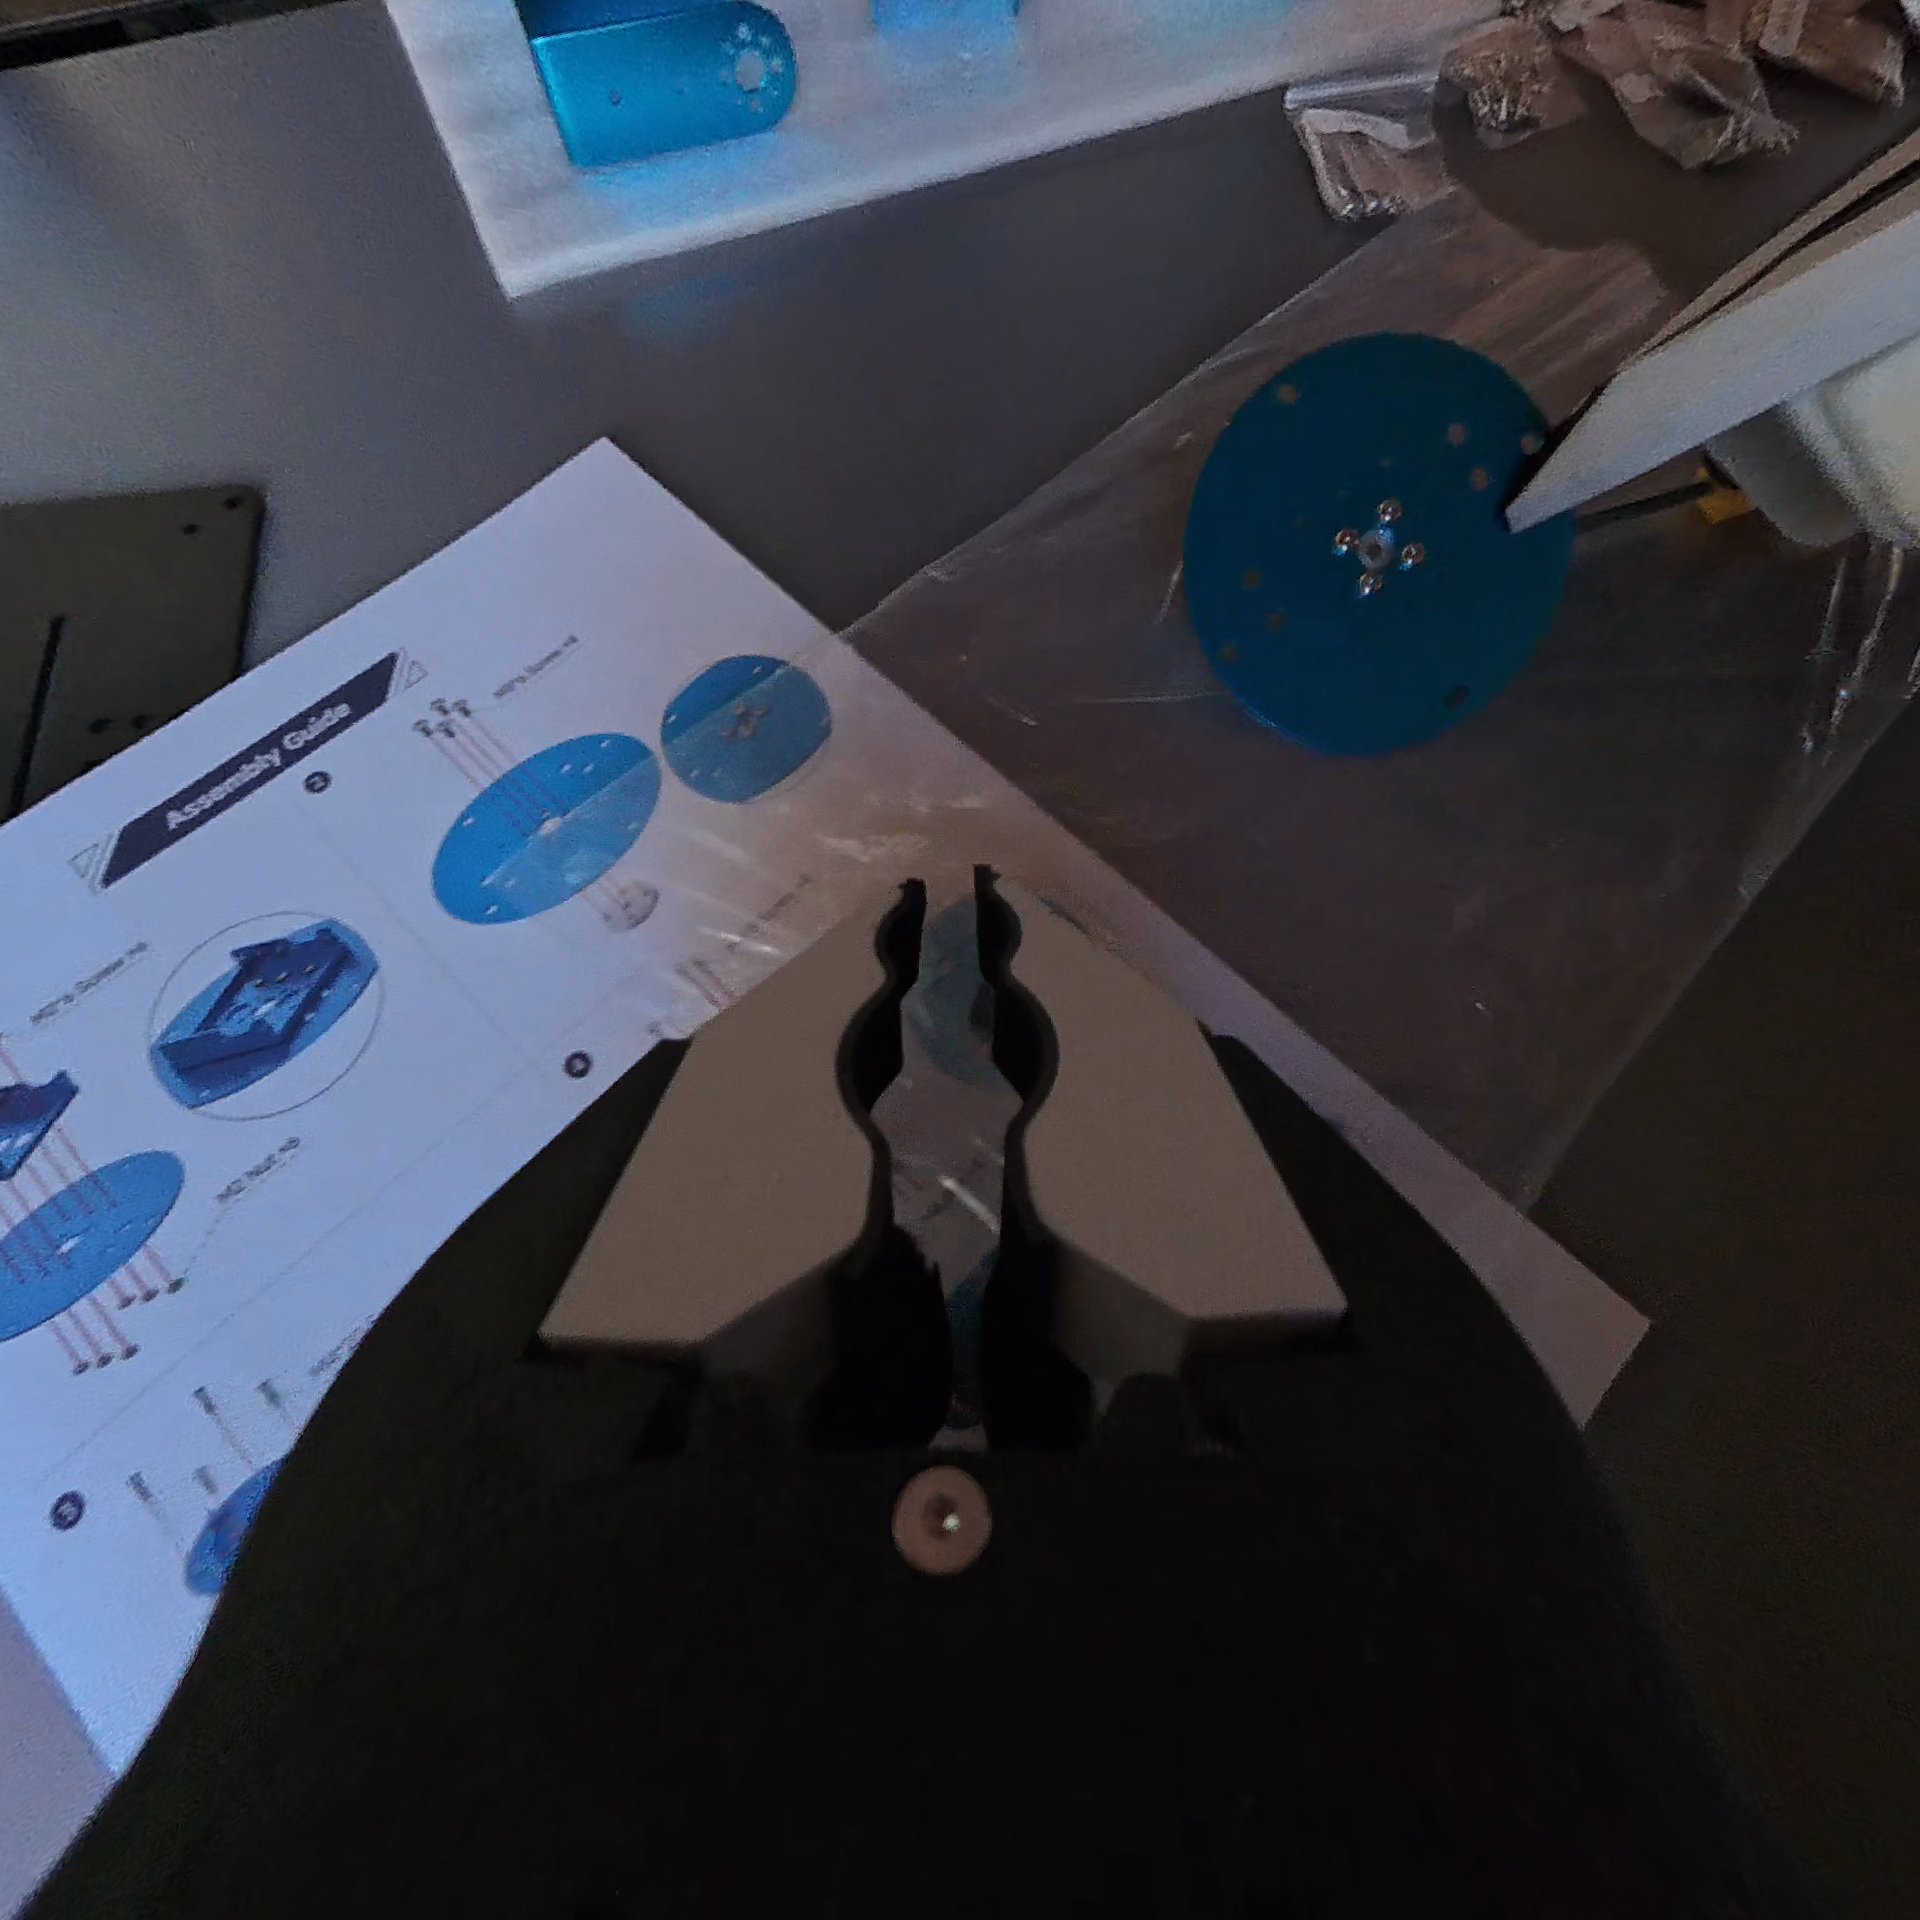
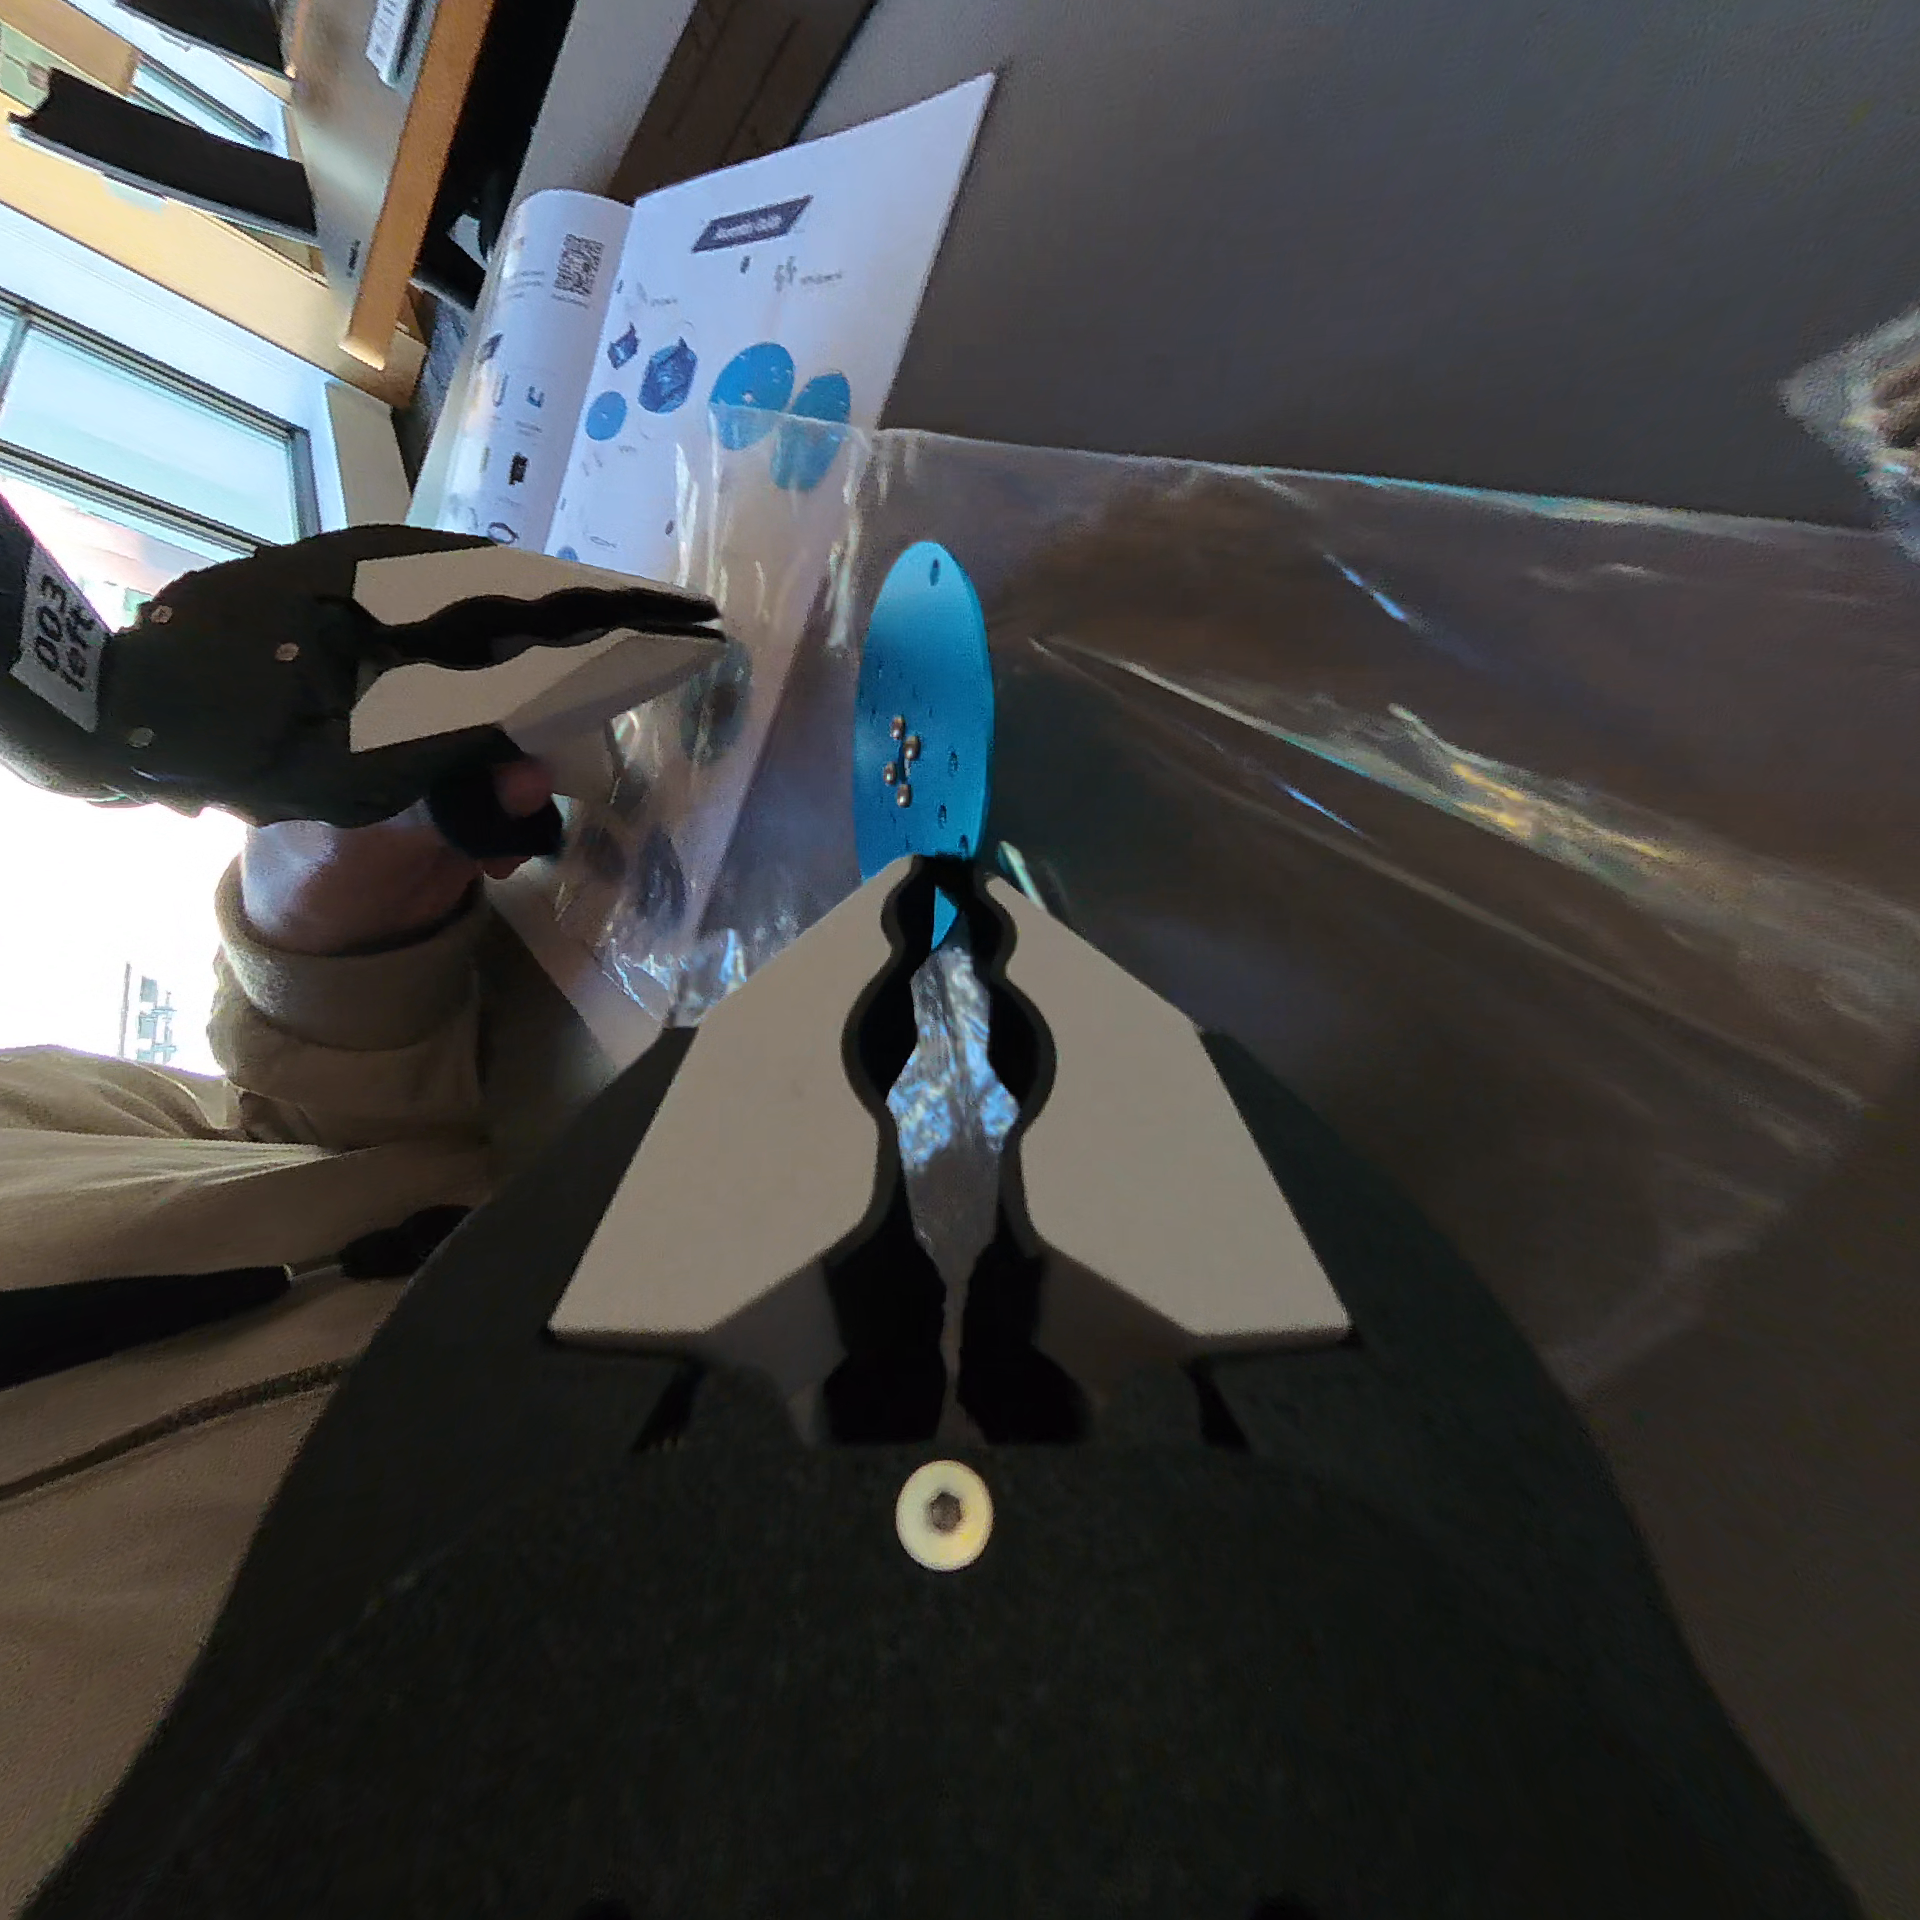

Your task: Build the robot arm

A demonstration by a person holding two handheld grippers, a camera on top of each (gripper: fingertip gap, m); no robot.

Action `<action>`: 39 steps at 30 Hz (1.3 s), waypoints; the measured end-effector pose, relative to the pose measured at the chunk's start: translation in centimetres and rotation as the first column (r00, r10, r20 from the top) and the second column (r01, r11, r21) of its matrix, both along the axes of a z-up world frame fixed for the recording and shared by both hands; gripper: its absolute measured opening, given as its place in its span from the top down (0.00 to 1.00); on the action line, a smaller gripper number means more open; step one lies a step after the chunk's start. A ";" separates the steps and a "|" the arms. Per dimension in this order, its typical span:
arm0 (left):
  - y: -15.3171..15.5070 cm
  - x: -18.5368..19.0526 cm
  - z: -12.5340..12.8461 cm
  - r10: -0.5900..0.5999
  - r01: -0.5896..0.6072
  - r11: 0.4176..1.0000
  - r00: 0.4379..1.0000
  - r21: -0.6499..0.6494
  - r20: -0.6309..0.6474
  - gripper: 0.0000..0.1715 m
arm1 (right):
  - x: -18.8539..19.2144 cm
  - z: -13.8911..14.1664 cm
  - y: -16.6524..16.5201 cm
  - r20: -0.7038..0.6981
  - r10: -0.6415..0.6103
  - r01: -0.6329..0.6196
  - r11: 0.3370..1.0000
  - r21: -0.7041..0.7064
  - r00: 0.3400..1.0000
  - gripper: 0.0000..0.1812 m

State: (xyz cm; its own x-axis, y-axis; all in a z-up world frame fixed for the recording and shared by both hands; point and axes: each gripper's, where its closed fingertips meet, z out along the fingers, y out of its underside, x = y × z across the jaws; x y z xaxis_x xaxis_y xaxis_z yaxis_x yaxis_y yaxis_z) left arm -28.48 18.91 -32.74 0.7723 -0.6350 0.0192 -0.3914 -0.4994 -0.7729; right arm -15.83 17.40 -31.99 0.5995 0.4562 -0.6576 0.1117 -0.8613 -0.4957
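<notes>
My left gripper (image 1: 948, 883) is shut on the edge of a clear plastic bag (image 1: 1299, 883) that lies over a printed instruction sheet (image 1: 312, 935). The bag stretches to the upper right. My right gripper (image 2: 945, 883) is shut on the rim of a round blue metal disc (image 2: 920, 665) with small holes and several screws at its centre. It holds the disc on edge at the bag. The disc (image 1: 1309, 623) and the right gripper (image 1: 1517, 509) also show in the left wrist view. The left gripper (image 2: 712, 629) shows at the left of the right wrist view. I cannot tell whether the disc is inside the bag.
A white foam tray (image 1: 499, 156) at the back holds a blue metal bracket (image 1: 665, 83). A dark flat plate (image 1: 125, 592) lies at the left. Small bags of screws (image 1: 1558, 94) sit at the back right. A person's hand (image 2: 353, 873) holds the left gripper. About 12 centimeters separates my left fingertips from my right.
</notes>
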 end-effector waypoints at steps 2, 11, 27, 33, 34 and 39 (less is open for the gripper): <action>-0.4 1.2 -0.1 -0.023 0.023 1.000 0.999 0.008 -0.025 0.94 | 1.2 -0.1 -0.1 0.012 -0.008 0.008 1.000 0.004 1.000 0.97; -1.9 6.8 -0.5 -0.132 0.138 0.989 0.984 0.043 -0.120 0.99 | 4.9 1.3 -0.6 -0.024 -0.039 0.041 0.997 0.064 0.999 0.99; -3.9 5.2 0.9 -0.100 0.110 0.989 0.989 0.096 -0.112 0.98 | 3.7 3.6 -1.3 -0.131 0.040 -0.019 0.988 0.156 0.991 1.00; -1.8 -5.8 1.5 0.093 -0.080 0.989 0.990 0.121 -0.109 0.95 | 2.5 3.2 -1.3 -0.199 0.021 0.000 0.994 0.108 0.980 1.00; -1.5 -7.0 1.3 0.111 -0.099 0.989 0.988 0.113 -0.106 0.94 | 2.3 2.8 -1.4 -0.191 0.018 0.001 0.995 0.101 0.981 1.00; -1.1 -10.8 -0.2 0.168 -0.147 0.982 0.969 0.121 -0.180 0.92 | 1.7 1.7 -1.4 -0.175 -0.013 0.024 0.998 0.062 0.985 1.00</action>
State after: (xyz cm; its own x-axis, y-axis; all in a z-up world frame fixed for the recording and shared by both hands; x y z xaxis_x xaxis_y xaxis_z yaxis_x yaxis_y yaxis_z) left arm -39.30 17.85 -32.99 0.8459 -0.4956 -0.1969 -0.4579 -0.4857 -0.7446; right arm -14.08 15.96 -30.34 0.4871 0.4906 -0.7226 0.0031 -0.8283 -0.5603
